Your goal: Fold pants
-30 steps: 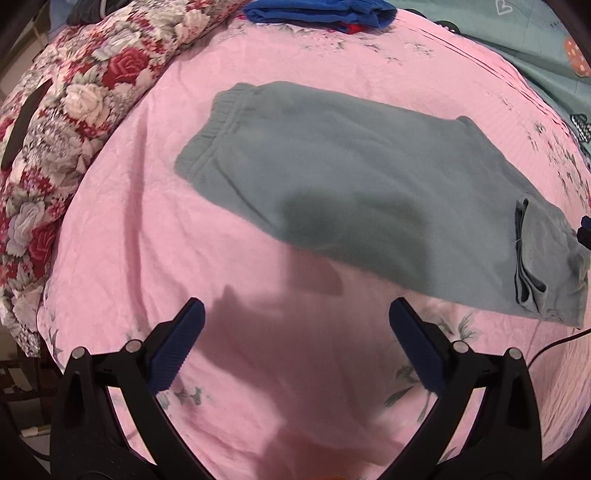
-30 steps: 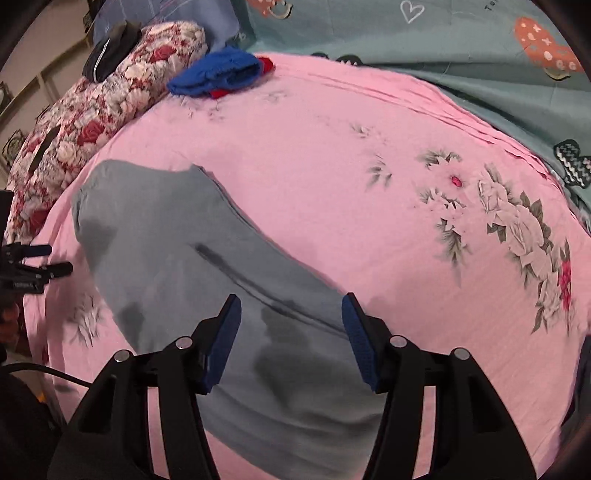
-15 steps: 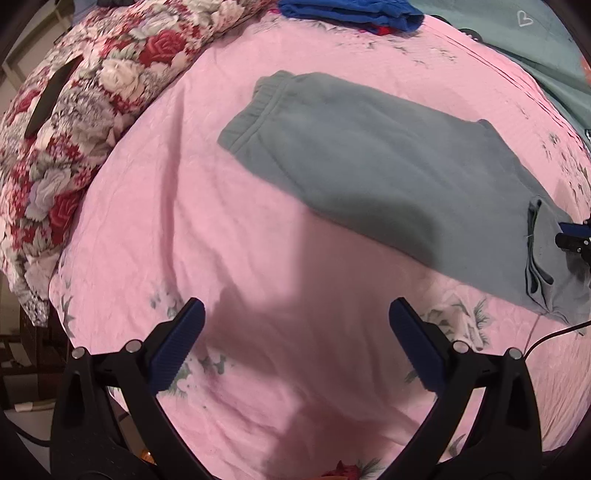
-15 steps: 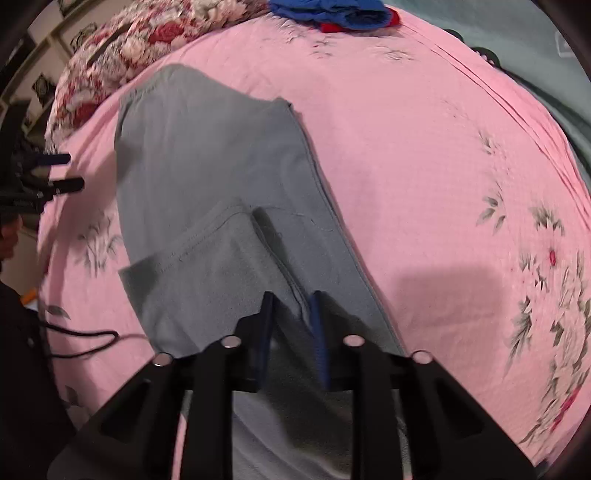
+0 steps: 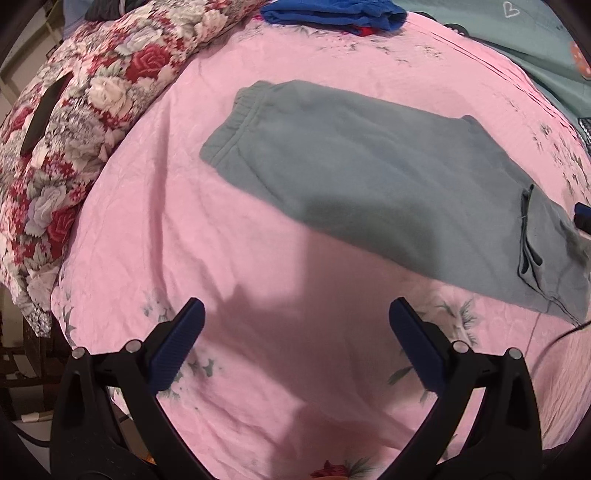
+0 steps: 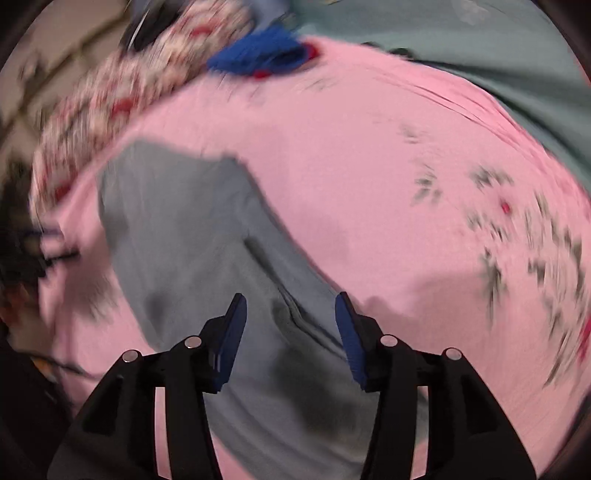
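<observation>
Left gripper [image 5: 295,321] is hanging wide open, gripping nothing, with the pants [image 5: 369,184] lying flat ahead on the sheet [image 5: 184,240]. Right gripper [image 6: 290,314] is hovering part-open and empty over the pants [image 6: 207,258]. No readable writing; right view blurred.

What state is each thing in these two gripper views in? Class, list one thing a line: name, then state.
grey pants: lying flat on the sheet, legs stacked, not held.
left gripper: open, empty, above bare sheet.
right gripper: open, empty, over the pants.
pink sheet: spread out, lightly creased.
blue garment: folded, at the far edge.
floral quilt: bunched along the left side.
</observation>
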A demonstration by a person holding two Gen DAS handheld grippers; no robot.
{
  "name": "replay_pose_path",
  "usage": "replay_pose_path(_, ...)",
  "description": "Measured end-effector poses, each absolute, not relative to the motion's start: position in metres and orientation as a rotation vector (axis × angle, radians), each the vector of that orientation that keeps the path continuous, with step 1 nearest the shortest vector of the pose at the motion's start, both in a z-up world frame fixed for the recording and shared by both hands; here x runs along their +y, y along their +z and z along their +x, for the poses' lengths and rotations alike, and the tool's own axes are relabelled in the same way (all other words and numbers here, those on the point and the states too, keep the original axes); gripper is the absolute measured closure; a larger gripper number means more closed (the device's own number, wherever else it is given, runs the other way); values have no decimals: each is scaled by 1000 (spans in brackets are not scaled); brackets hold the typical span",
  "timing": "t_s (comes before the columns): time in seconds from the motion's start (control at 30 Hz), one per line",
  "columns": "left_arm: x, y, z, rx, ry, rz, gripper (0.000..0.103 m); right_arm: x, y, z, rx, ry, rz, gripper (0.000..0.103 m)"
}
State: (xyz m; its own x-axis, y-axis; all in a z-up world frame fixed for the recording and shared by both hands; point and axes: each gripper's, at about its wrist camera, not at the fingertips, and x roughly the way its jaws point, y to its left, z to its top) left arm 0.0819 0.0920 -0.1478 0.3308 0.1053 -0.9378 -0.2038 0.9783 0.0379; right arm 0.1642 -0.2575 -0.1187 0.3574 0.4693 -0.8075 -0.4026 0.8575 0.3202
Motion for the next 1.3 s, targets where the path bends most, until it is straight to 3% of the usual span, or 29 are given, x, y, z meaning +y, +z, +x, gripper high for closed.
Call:
replay_pose_path(0.07, 81, -144, 86, 1204, 162, -73, 2, -275, -113, 146, 1010, 525, 192, 52)
replay_pose_path(0.17, 57, -137, 94, 1189, 75, -34, 2, -276, -117, 113, 979, 430, 155, 52)
replay_pose_path(0.4, -31, -112, 117, 1123, -198, 91, 3, -281, -168, 64, 1084, 241, 175, 51)
replay_pose_path(0.53, -86, -111, 127, 1105, -333, 176, 8, -282, -171, 50, 1034, 232, 182, 49)
replay_pose_path(0.6, -105, -119, 130, 1124, -390, 198, 19, -285, -172, 49, 1026, 238, 205, 49)
replay_pose_path(0.63, -111, -123, 131, 1134, -407, 206, 32, -289, -172, 46, 1020, 241, 221, 49)
replay_pose_path(0.7, -122, -141, 134, 1182, -424, 244, 68, -293, -173, 44, 1013, 245, 259, 49)
replay_pose_path(0.77, -123, -158, 138, 1224, -404, 265, 75, -295, -173, 44, 1010, 249, 274, 49)
replay_pose_path(0.87, -115, -165, 137, 1212, -386, 279, 71, -299, -167, 43, 1030, 231, 288, 49)
replay_pose_path(1.0, -100, -167, 141, 1229, -342, 233, 48, -317, -139, 52, 908, 212, 362, 48)
replay_pose_path(1.2, -98, -166, 141, 1230, -325, 223, 44, -338, -147, 100, 941, 123, 357, 48)
replay_pose_path(1.3, -96, -165, 141, 1232, -313, 219, 40, -353, -154, 119, 977, 167, 397, 57)
